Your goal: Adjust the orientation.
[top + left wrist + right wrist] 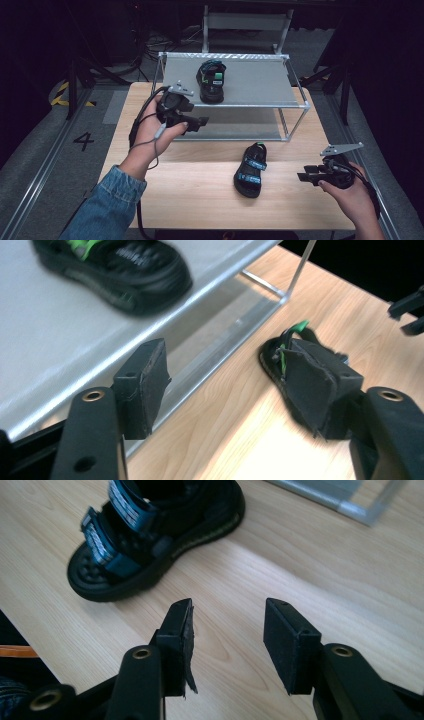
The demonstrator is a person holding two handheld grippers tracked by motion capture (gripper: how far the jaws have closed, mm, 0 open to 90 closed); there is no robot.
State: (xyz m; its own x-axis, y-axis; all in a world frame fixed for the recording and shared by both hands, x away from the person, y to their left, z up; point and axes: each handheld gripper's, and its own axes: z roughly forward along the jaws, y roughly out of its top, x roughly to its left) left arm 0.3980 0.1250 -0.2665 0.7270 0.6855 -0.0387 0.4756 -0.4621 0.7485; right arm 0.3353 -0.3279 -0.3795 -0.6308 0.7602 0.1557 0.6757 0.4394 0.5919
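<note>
One black sandal with green and blue straps [212, 80] stands on the top of a grey metal shelf rack [260, 80]; in the left gripper view this sandal [120, 270] is blurred at the upper left. Its mate [251, 170] lies on the wooden table [195, 190] in front of the rack. My left gripper [197, 122] hovers open at the rack's front left edge, below the shelved sandal, its jaws [230, 385] empty. My right gripper [306, 174] sits open to the right of the table sandal [150, 535], its jaws [227, 640] empty and pointing toward that sandal.
The rack has a lower level under its top sheet, with thin metal posts [305, 117] at the corners. The table's front edge runs near my forearms. A dark floor with a painted number [83, 141] lies to the left, and a metal frame [247, 22] stands behind the rack.
</note>
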